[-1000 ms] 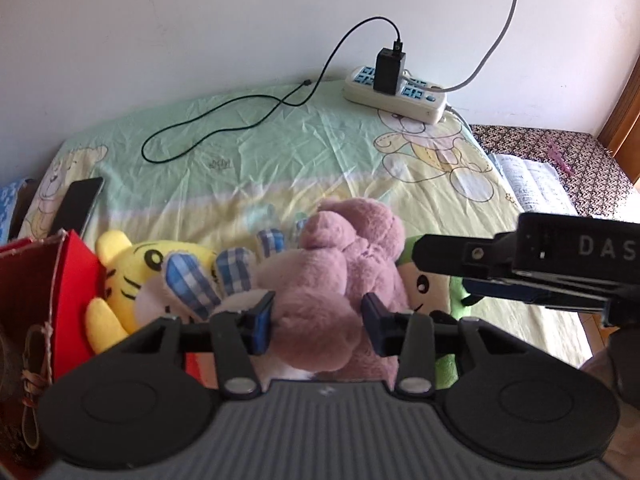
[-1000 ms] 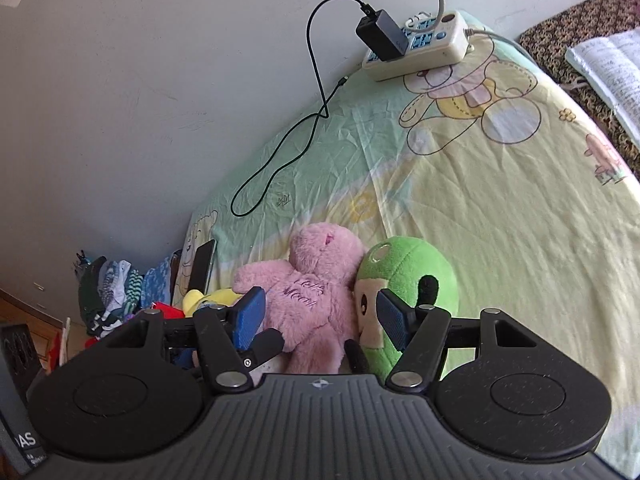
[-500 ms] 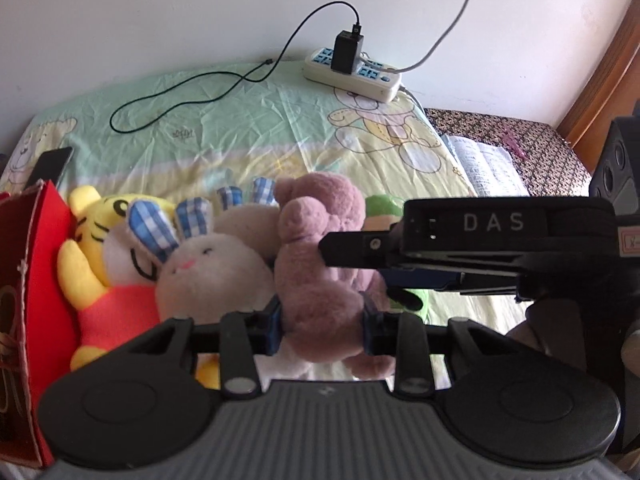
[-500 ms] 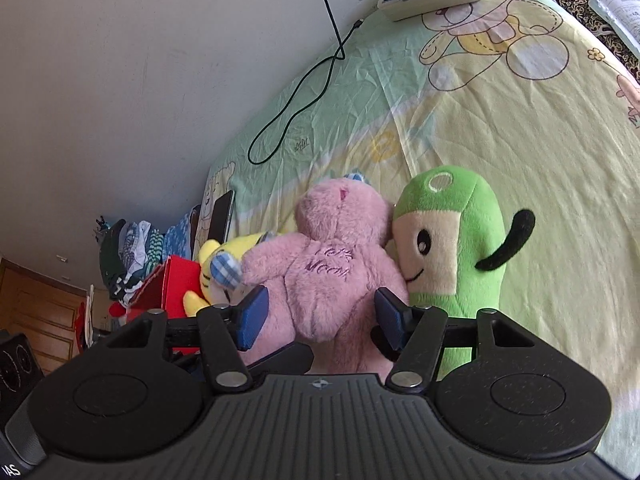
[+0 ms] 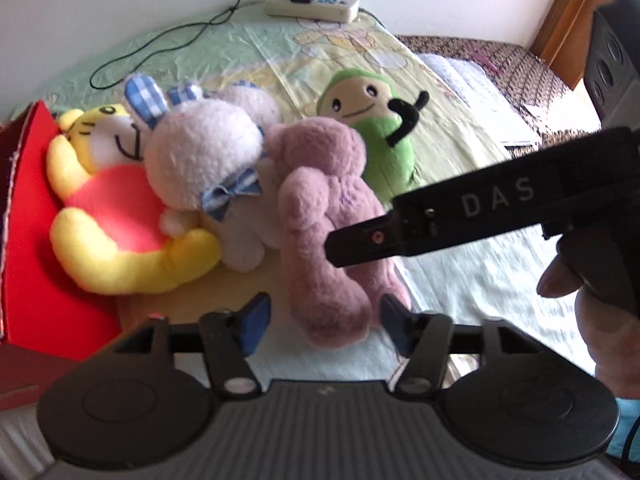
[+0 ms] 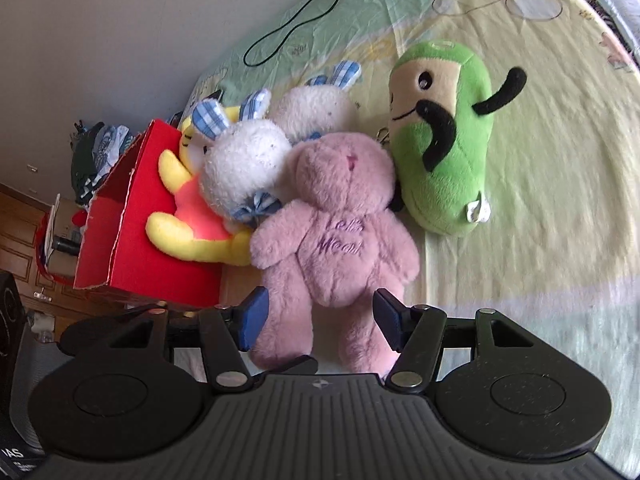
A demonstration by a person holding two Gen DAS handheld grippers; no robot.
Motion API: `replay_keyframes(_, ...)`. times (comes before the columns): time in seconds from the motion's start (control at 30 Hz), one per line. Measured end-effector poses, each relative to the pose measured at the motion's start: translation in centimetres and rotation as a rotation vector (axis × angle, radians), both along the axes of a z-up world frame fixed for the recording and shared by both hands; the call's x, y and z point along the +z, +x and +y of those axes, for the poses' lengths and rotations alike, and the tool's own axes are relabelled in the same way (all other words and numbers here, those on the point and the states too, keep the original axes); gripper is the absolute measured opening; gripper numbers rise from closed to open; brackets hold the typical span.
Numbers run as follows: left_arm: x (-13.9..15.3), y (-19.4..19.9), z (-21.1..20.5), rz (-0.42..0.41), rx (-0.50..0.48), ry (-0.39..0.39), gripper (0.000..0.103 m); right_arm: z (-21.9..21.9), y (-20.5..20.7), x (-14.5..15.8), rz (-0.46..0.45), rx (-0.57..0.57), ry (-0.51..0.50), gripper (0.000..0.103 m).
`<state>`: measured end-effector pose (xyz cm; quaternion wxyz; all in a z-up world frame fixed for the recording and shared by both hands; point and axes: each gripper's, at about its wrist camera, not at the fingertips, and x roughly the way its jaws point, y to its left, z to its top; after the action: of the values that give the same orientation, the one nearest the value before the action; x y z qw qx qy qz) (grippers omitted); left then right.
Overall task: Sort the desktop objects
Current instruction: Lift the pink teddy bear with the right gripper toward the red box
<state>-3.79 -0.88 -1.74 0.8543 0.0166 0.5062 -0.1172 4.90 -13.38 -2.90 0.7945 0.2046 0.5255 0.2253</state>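
A pink teddy bear (image 5: 328, 216) (image 6: 336, 224) lies on the bed sheet among other plush toys. To its left are a white rabbit with blue checked ears (image 5: 200, 152) (image 6: 244, 164) and a yellow tiger in a red shirt (image 5: 116, 216) (image 6: 188, 220). A green plush (image 5: 376, 128) (image 6: 444, 148) lies to its right. My left gripper (image 5: 324, 320) is open, its fingers either side of the bear's legs. My right gripper (image 6: 318, 320) is open too, straddling the bear's legs, and it crosses the left wrist view as a black bar (image 5: 480, 208).
A red open box (image 5: 24, 240) (image 6: 120, 216) stands at the left, against the tiger. A power strip (image 5: 312, 0) with a black charger and cable lies at the far edge by the wall. An open book (image 5: 472, 92) lies on a patterned cloth at the right.
Both grippers pulled back and rose, so the toys sit farther off. My left gripper, closed on the pink bear half a second ago, has opened and let it go.
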Motion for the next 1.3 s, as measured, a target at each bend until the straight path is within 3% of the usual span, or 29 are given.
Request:
replay_keyframes(0.07, 0.6, 0.4, 0.2, -0.047, 0.026, 0.002, 0.090, -0.5, 0.4, -0.3, -0.010, -0.060, -0.008, 0.067)
replay_keyframes(0.17, 0.5, 1.7, 0.2, -0.057, 0.023, -0.024, 0.090, -1.3, 1.8, -2.1, 0.061, -0.115, 0.062, 0.070)
replay_keyframes(0.23, -0.6, 3.5, -0.2, -0.016, 0.042, -0.015, 0.081, -1.3, 2.7, -3.7, 0.120, -0.131, 0.123, 0.070)
replay_keyframes(0.3, -1.9, 4.6, -0.4, 0.046, 0.048, -0.030, 0.049, -1.2, 3.3, -5.0, 0.159, -0.146, 0.167, 0.071)
replay_keyframes(0.37, -2.6, 5.1, -0.4, 0.076, 0.066, -0.044, 0.048, -1.2, 3.7, -5.9, 0.187, -0.151, 0.189, 0.072)
replay_keyframes(0.47, -2.2, 4.7, -0.6, 0.058, 0.065, -0.037, 0.045, -0.6, 3.2, -5.9, 0.208, -0.144, 0.219, 0.068)
replay_keyframes(0.7, -0.4, 1.9, -1.3, -0.004, 0.026, -0.030, 0.045, -0.6, 1.2, -3.4, 0.129, -0.088, 0.183, 0.065)
replay_keyframes(1.0, 2.5, -1.4, -0.6, -0.083, 0.019, -0.045, 0.045, -0.3, -3.3, -0.6, 0.007, -0.058, 0.209, 0.060)
replay_keyframes(1.3, 7.8, -3.1, 5.1, -0.246, 0.068, -0.056, 0.045, 5.2, -4.7, 4.4, -0.184, -0.033, 0.255, 0.059)
